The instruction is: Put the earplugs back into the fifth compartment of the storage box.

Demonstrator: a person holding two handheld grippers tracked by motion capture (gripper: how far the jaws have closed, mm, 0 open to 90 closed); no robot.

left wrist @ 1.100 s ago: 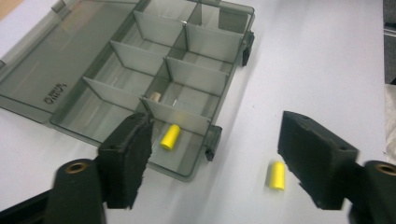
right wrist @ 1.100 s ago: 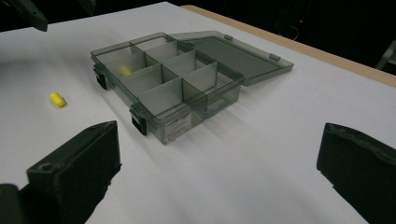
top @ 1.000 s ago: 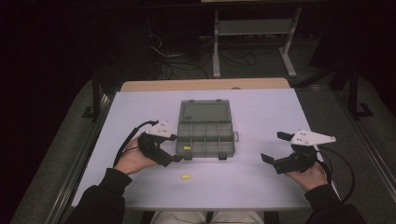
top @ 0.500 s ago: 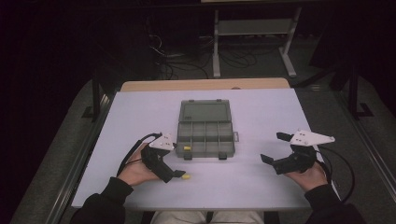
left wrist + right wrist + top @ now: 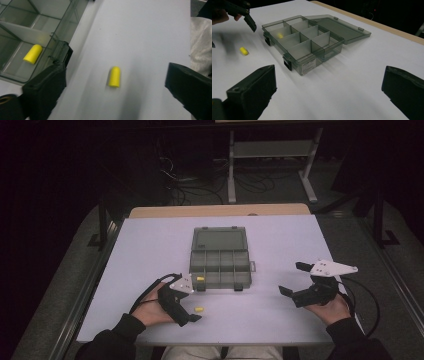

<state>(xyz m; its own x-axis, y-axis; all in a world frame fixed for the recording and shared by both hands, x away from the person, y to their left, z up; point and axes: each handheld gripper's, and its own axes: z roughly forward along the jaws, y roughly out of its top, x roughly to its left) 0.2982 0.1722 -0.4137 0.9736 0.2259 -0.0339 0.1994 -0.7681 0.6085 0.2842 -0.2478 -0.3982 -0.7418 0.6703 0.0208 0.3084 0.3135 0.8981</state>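
Dark surroundings framed a pale desk [image 5: 150, 250], on which a smoky clear organiser box [image 5: 220, 265] sat with its lid folded back flat. One yellow earplug [image 5: 33, 53] lay inside a near corner compartment of the box. A second yellow earplug [image 5: 114, 76] lay loose on the desk just in front of the box, apart from it. The left hand-held gripper [image 5: 192, 312] was low over the desk with its jaws spread wide on either side of this loose earplug, neither pad touching it; the jaws had just been opening and then easing slightly inward. The right hand-held gripper [image 5: 292, 279] was held well off to the other side of the box, its jaws wide apart with nothing between them.
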